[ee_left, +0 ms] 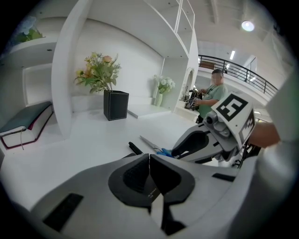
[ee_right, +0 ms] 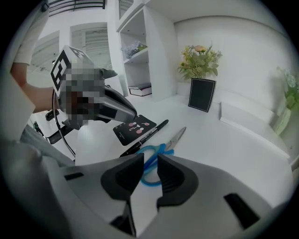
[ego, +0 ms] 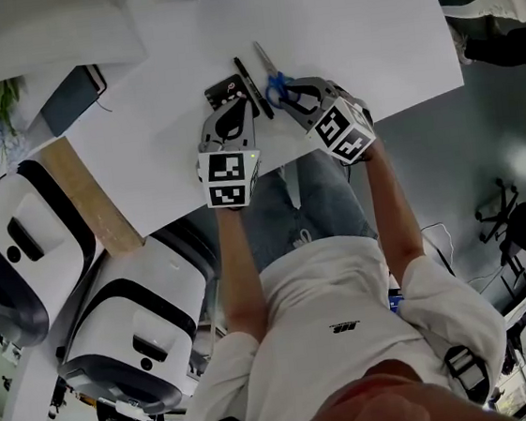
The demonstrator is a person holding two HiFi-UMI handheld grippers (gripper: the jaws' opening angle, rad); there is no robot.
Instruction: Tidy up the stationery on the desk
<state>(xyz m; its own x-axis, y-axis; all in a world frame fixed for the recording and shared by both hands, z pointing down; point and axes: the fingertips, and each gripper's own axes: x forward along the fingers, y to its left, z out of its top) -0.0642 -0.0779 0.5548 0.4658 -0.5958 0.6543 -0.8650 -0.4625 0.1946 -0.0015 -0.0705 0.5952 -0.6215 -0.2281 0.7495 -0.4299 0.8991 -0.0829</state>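
No word or number is legible. The small black card [ee_right: 134, 129] carries pink and white marks, too small to read. Just beside the card, the left gripper [ego: 234, 109] bears a cube [ego: 228, 179] of black-and-white square markers, and the right gripper [ego: 286, 94] another cube [ego: 342, 133]. Well apart from the card, a white T-shirt [ego: 338, 291] shows a tiny dark logo, unreadable.

Office-like studio, white desk [ego: 365, 33], built-in shelves [ee_left: 65, 70], vased flowers [ee_left: 98, 72]
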